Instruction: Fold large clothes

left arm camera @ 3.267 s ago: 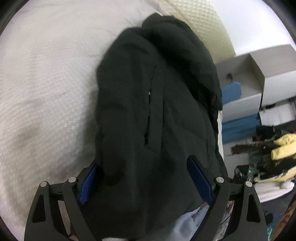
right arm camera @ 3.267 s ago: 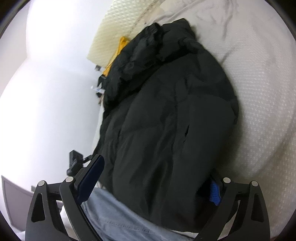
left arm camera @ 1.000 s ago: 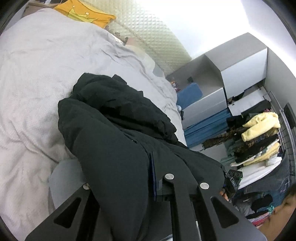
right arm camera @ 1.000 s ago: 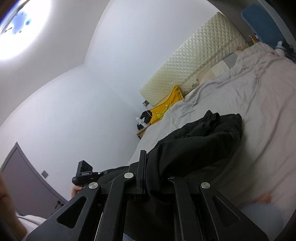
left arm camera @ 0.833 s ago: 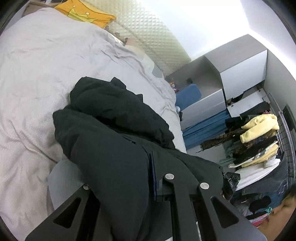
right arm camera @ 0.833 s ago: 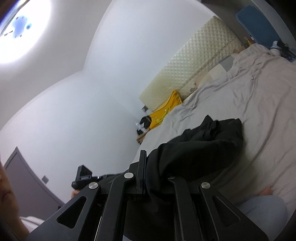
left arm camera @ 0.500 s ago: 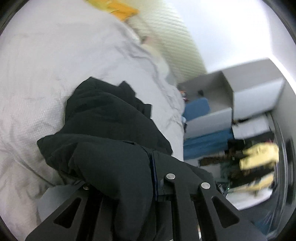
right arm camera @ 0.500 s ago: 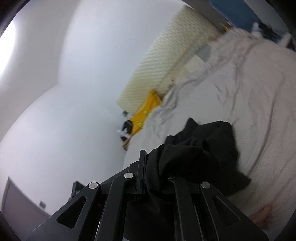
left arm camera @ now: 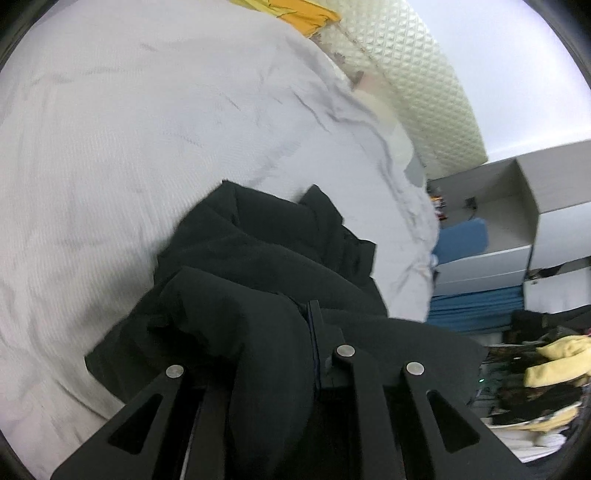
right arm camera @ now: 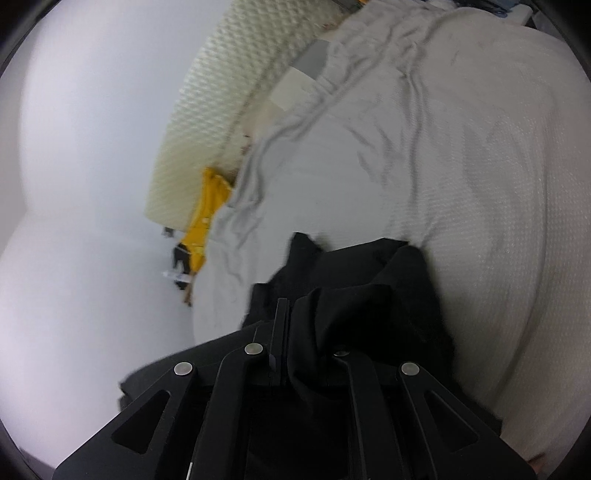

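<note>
A large black jacket (left arm camera: 280, 258) lies bunched on a pale grey bed (left arm camera: 129, 129). My left gripper (left arm camera: 310, 317) is shut on a fold of the jacket's near edge, which drapes over its fingers and hides most of them. In the right wrist view the same black jacket (right arm camera: 369, 288) is doubled over toward its far part. My right gripper (right arm camera: 284, 314) is shut on the jacket's other near corner, with cloth piled over its right finger. The bed sheet (right arm camera: 443, 155) stretches beyond the jacket.
A quilted cream headboard (left arm camera: 413, 74) and a yellow cushion (left arm camera: 295, 14) stand at the bed's far end. A grey shelf unit (left arm camera: 517, 221) with blue items and a rack of clothes (left arm camera: 546, 362) stand to the right of the bed. A white wall (right arm camera: 92, 166) is on the left.
Both grippers, open around the flat jacket at first, have shut on its near edge, lifted it, and carried it forward over the far part, tipping down toward the bed.
</note>
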A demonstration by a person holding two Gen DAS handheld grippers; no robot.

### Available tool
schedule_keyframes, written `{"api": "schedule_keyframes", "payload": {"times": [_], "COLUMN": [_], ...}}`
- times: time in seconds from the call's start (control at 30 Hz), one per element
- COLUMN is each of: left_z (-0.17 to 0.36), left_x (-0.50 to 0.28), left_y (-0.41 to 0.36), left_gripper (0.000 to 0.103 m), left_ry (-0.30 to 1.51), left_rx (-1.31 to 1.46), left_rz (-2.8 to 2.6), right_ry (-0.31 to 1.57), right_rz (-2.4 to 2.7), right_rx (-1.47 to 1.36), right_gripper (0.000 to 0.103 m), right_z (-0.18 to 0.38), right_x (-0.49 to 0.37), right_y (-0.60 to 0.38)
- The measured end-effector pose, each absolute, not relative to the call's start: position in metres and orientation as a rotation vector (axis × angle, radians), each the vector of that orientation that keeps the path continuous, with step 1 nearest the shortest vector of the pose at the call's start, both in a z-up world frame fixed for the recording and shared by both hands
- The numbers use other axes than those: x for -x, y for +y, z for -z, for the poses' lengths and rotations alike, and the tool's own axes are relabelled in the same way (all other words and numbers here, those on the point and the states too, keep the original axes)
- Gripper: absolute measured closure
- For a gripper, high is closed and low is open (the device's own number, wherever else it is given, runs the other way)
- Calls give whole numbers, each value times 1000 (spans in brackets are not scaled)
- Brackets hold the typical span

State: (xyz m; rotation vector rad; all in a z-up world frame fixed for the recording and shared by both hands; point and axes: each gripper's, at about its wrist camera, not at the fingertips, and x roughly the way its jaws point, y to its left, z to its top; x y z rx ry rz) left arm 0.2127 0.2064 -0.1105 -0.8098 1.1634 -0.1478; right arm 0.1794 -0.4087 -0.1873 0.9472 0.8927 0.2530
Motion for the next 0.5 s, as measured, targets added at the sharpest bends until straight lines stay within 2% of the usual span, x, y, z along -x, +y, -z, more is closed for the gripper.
{"api": "schedule_keyframes", "payload": {"times": [0.3,0.5], "left_z": [141,142], "left_x": [-258,-257], "left_y": [180,189], "left_gripper": [89,89], "left_ry": [1210,1200], "left_rx": [669,781], "left_rz": [114,139], "right_ry": [964,988], "right_rz": [-220,-315], "right_rx": [-943,-1020], "right_gripper": [101,98], "right_z": [230,246], "right_x": [-215,-221], "right_y": [-407,-417]}}
